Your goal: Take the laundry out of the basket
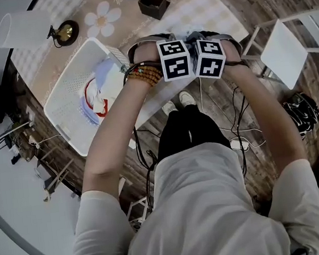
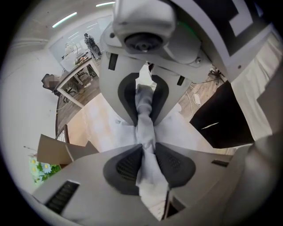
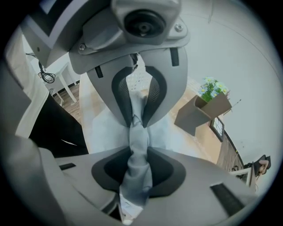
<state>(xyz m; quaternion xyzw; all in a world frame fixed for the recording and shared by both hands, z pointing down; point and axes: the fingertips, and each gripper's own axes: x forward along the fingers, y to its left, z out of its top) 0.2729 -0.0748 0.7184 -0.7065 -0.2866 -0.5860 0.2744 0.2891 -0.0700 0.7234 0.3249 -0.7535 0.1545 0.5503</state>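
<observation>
A pale grey cloth (image 2: pixel 148 163) is stretched in a twisted strand between my two grippers, which face each other tip to tip above the table's near edge. My left gripper (image 2: pixel 148 148) is shut on one end of it, the pads pinching the fabric. My right gripper (image 3: pixel 138 152) is shut on the other end of the cloth (image 3: pixel 138 170). In the head view only their marker cubes show, left (image 1: pixel 174 59) and right (image 1: pixel 209 58), side by side. The white laundry basket (image 1: pixel 66 114) stands to the left with white, red and blue laundry (image 1: pixel 95 94) inside.
A brown box (image 1: pixel 154 2) with flowers stands at the table's far side and a white lamp (image 1: pixel 22 28) lies beyond the basket. A white chair (image 1: pixel 287 41) is on the right. Cables (image 1: pixel 235 115) trail over the wooden floor by the person's feet.
</observation>
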